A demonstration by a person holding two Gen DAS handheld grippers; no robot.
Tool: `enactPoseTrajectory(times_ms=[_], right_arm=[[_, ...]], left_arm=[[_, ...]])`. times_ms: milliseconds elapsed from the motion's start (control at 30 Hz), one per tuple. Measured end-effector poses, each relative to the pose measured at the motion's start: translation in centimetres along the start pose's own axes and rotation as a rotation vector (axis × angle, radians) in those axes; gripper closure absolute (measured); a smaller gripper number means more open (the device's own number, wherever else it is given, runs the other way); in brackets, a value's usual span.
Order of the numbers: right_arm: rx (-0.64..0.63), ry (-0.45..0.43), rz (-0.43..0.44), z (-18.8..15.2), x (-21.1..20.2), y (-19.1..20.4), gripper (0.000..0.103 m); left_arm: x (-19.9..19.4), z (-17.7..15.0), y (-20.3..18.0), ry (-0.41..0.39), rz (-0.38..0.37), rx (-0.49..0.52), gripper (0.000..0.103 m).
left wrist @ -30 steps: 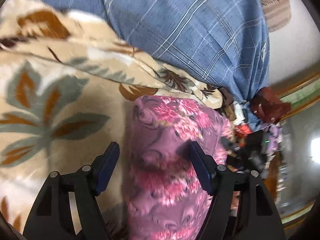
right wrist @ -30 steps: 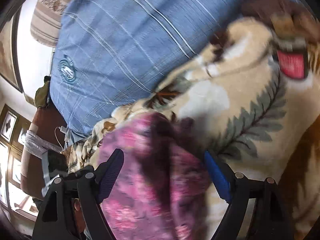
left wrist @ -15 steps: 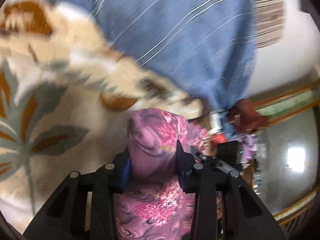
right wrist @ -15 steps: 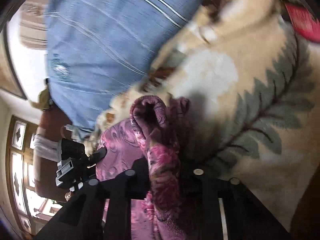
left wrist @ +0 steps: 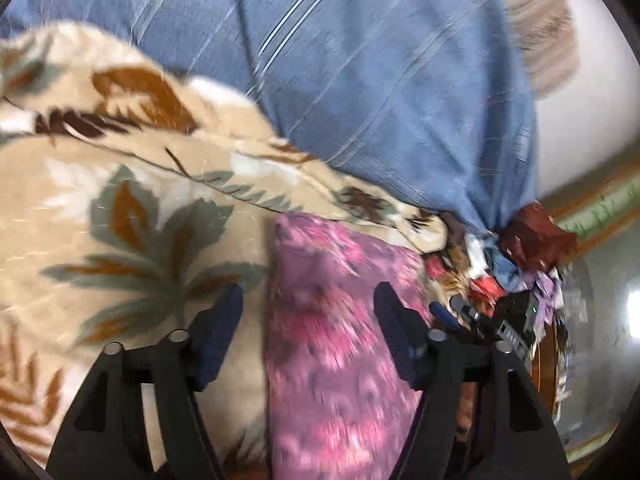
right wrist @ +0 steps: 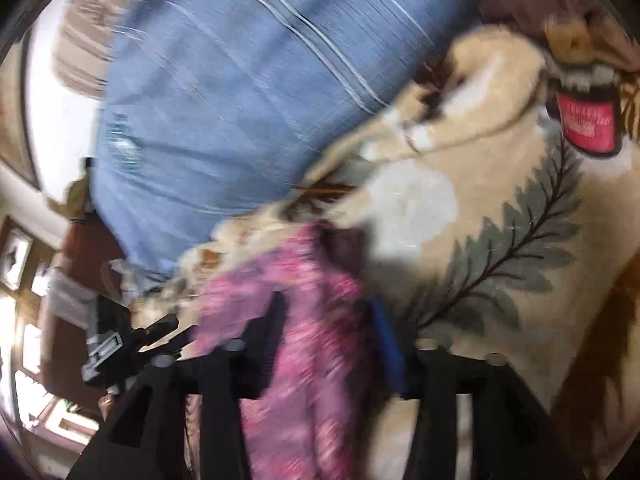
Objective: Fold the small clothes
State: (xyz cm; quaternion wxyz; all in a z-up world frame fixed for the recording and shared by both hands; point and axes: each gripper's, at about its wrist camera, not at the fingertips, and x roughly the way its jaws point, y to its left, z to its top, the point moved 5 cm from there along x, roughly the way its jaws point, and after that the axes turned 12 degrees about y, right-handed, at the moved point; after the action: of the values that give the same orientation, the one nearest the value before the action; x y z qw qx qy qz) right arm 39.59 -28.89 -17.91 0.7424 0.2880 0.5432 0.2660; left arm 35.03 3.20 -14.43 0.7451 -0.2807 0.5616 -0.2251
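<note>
Left gripper (left wrist: 308, 320): jaws spread, have just been opening. The pink and purple floral cloth garment (left wrist: 332, 340) lies between them on the beige fleece blanket with a leaf pattern (left wrist: 120, 208); the pads do not press on it. Ahead, blue checked fabric (left wrist: 380, 80). Right gripper (right wrist: 326, 332): jaws apart, also just been opening, the garment draped between them. Contact with the pads cannot be told through blur.

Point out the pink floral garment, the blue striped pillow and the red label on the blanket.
pink floral garment (left wrist: 332, 320): left wrist view, middle of its upper fold.
blue striped pillow (left wrist: 380, 92): left wrist view, centre of its cover.
red label (right wrist: 587, 124): right wrist view, middle of the tag.
</note>
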Motion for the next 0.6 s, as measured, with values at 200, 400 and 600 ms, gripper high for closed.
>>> enactPoseTrajectory(times_ms=[200, 400, 600], right_arm=[[-0.041, -0.026, -0.013, -3.4, -2.2, 3.0, 0.038], [-0.028, -0.038, -0.174, -8.2, -1.4, 2.0, 0.038], [-0.01, 0.005, -0.176, -7.7, 0.3, 1.0, 0.044]], left_arm=[[0.3, -4.3, -1.2, 0.039, -0.042, 0.061, 0.033], [4.6, -6.9, -0.1, 0.108, -0.065, 0.022, 0.033], [5.3, -7.5, 0.4, 0.102, -0.076, 0.026, 0.033]])
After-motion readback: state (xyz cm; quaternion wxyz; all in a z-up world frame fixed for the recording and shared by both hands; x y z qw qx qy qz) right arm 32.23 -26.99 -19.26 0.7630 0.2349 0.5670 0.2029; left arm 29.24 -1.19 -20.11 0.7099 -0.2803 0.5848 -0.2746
